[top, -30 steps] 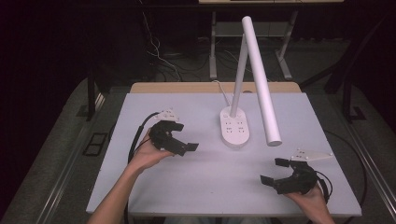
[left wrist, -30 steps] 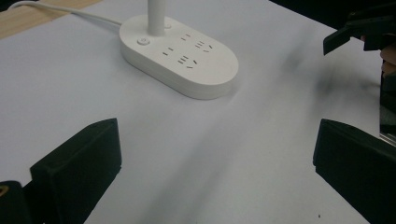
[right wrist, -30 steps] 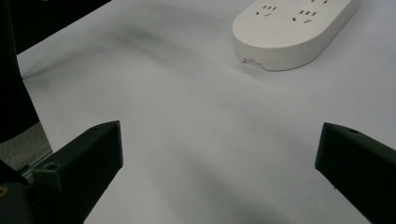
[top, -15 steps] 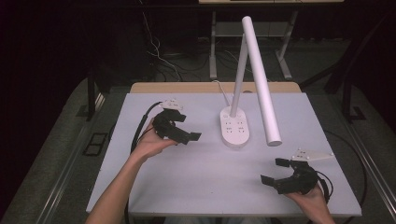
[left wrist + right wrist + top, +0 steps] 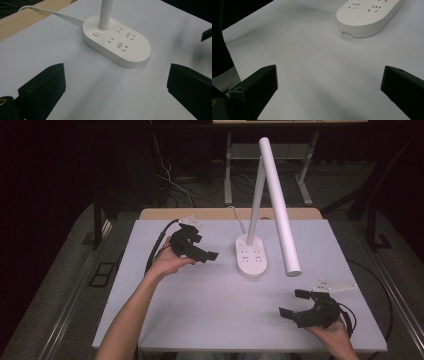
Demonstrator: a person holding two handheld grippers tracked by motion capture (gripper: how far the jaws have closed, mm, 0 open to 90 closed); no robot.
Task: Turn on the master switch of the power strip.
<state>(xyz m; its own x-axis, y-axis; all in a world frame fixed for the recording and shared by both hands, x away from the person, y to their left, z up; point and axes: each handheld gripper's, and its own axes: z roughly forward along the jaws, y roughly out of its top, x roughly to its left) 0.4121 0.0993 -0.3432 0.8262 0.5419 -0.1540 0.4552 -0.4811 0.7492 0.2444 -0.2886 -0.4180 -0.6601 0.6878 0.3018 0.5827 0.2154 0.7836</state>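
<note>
Left gripper point(image 5: 200, 251) hovers jaws wide near the white oval-based desk lamp point(image 5: 251, 255) mid-bench, its round power button point(image 5: 96, 33) unpressed, right gripper point(image 5: 299, 306) idle, jaws wide, well apart; reach barely begun

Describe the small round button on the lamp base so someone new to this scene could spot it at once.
Start at the white desk lamp standing mid-table, and follow its upright post down to the oval base. The button sits on the base's top right beside the foot of the post. It is round, whereas the neighbouring socket openings are thin slots.
</note>
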